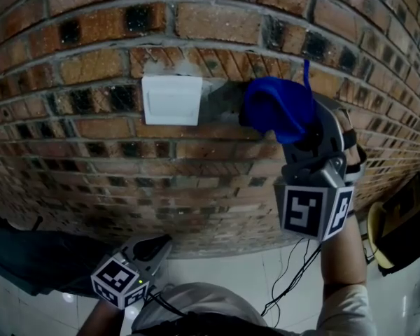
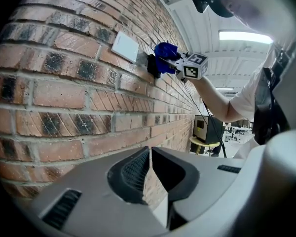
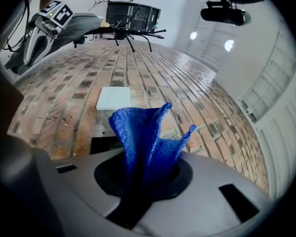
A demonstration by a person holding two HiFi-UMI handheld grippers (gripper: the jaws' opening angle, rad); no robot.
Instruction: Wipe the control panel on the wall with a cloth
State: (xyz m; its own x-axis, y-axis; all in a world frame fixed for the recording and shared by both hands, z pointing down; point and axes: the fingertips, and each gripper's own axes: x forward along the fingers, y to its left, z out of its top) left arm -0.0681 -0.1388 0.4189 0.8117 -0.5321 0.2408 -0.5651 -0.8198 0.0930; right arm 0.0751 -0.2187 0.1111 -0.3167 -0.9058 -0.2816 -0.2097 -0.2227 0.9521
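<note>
A white control panel (image 1: 171, 100) is set in the brick wall (image 1: 91, 61). A blue cloth (image 1: 276, 108) bunches up just right of it, pinched by my right gripper (image 1: 288, 128), which is shut on it and held close to the wall. From the right gripper view, the cloth (image 3: 143, 137) rises from between the jaws, with the panel (image 3: 114, 98) beyond it. My left gripper (image 1: 143, 250) hangs low near the floor, away from the panel. Its jaws meet in the left gripper view (image 2: 150, 169) with nothing between them. That view also shows the panel (image 2: 125, 46) and cloth (image 2: 165, 53) farther along the wall.
A dark grey patch (image 1: 224, 98) sits on the wall between panel and cloth. Black cables (image 1: 290, 271) trail down from the right gripper over a pale tiled floor (image 1: 238, 278). A dark box on a yellow stool (image 1: 399, 229) stands at the right.
</note>
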